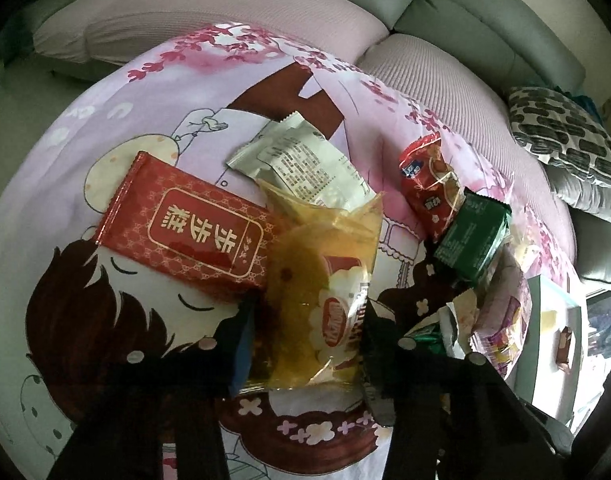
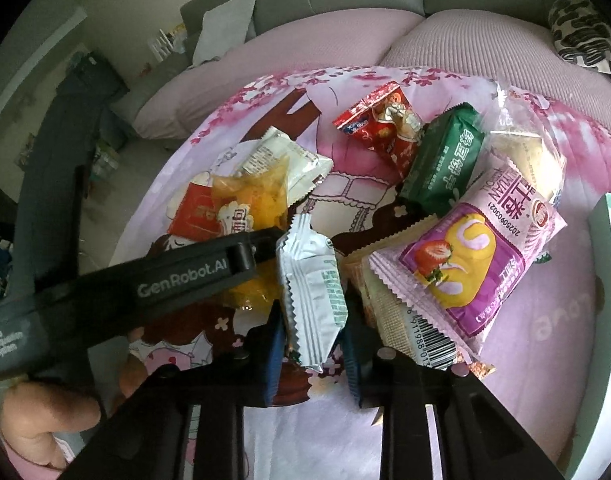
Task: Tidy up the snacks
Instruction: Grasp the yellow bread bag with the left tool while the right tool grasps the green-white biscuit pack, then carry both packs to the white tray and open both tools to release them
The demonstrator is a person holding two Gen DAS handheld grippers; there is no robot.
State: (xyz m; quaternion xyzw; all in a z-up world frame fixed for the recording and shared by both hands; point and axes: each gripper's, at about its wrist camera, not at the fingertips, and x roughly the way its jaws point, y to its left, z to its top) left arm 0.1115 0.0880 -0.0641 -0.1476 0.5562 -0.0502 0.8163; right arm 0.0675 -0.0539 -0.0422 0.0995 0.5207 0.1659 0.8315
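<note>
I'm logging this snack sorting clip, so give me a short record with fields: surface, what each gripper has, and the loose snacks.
surface: cartoon-print pink cloth spread over a sofa
left gripper: fingers closed on the yellow translucent snack pack
right gripper: fingers closed on the silver-and-green packet, held upright
loose snacks: red flat packet, silver-white packet, small red bag, green packet, pink strawberry roll pack
right edge: pale green box, contents unclear

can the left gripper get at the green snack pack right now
Probably not: the left gripper is shut on the yellow cake packet. The green snack pack lies uncovered, off to its right.
</note>
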